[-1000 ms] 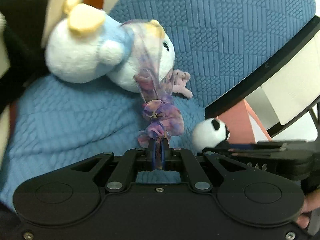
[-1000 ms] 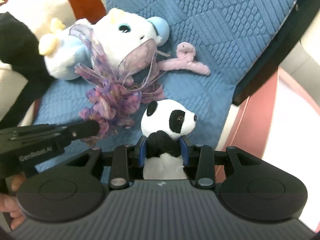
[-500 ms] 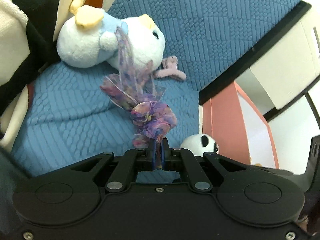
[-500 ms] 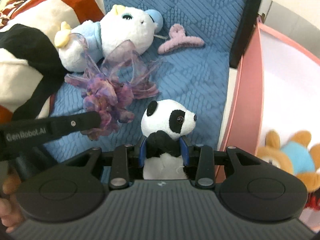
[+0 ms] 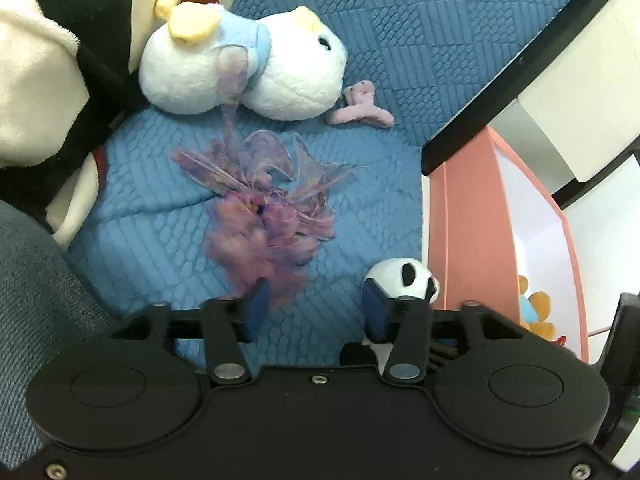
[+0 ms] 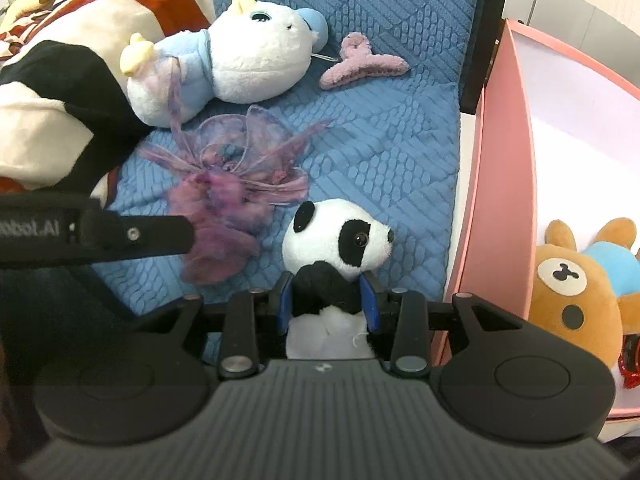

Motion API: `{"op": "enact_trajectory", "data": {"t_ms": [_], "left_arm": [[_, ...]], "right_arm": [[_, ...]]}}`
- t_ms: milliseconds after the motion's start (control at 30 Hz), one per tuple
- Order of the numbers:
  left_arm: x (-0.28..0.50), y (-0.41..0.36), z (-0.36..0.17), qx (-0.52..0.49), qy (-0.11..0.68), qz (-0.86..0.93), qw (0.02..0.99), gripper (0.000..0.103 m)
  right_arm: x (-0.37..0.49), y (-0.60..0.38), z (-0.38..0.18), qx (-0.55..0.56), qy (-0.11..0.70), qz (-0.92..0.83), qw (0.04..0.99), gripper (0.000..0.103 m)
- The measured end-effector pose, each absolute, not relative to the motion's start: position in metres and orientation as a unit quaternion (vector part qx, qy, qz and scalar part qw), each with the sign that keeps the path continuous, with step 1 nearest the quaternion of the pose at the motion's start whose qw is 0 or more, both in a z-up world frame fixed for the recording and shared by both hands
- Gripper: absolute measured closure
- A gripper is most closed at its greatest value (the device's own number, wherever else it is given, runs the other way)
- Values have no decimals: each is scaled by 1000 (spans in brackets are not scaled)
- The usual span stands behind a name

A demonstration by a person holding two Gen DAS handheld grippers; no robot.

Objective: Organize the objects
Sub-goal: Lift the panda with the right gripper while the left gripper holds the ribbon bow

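My left gripper hangs over the blue quilted cover, and its jaws are opening. The purple ribbon bundle is blurred just beyond them, with its lower fringe against the left pad and nothing pressed between the pads. In the right wrist view that bundle shows beside the left gripper's black finger. My right gripper is shut on the small panda plush, holding it by its dark chest near the pink box. The panda's head also shows in the left wrist view.
A white and blue plush and a pink fuzzy hair claw lie further back on the cover. A striped cushion sits at the left. The pink box holds a brown bear plush. A black frame edge borders the cover.
The left jaws have parted and the ribbon bundle has come free of them, now blurred. Both views have shifted so the pink box and its bear show more. The right grip on the panda is unchanged.
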State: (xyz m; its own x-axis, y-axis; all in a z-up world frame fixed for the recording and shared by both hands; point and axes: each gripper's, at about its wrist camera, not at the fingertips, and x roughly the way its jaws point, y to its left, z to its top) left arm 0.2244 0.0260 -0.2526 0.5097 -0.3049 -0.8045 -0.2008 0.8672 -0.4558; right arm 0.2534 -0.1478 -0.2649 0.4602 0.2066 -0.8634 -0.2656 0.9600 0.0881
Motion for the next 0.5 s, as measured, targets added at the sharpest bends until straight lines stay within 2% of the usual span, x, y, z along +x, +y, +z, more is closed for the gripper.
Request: {"op": "enact_trajectory", "data": {"t_ms": [100, 500], "left_arm": [[226, 26, -255, -249, 490, -24, 835, 45], [263, 26, -295, -176, 512, 34, 840, 40]], "right_arm": [[249, -146, -270, -31, 496, 137, 857, 65], [245, -143, -283, -16, 448, 105, 888, 63]]}}
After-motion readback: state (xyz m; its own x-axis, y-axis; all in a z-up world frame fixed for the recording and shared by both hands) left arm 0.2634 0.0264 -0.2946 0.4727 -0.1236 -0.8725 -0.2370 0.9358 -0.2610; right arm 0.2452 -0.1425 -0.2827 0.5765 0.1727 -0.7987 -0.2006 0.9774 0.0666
